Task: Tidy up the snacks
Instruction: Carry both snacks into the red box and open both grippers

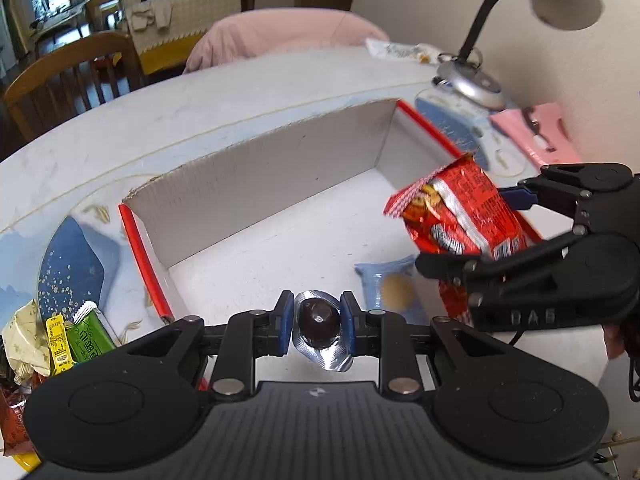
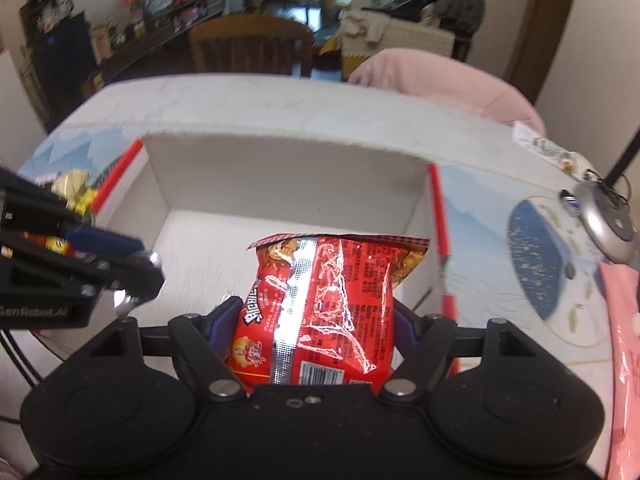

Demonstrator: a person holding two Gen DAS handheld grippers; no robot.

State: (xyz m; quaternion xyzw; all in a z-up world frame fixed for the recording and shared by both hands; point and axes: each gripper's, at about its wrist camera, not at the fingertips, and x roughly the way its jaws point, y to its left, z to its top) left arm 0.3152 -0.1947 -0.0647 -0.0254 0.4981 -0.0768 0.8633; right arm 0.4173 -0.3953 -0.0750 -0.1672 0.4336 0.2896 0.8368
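Left hand-held gripper is pinched nearly closed on a foil-wrapped chocolate ball, blue pads pressing both sides, poised over the open cardboard box on the desk. On the other side, the right hand-held gripper stands about half open but clamped on a red noodle snack packet, held upright above the box's white floor, where a blue-wrapped biscuit already lies. More wrapped snacks sit heaped on the desk just left of the box, and a desk lamp stands by the wall.
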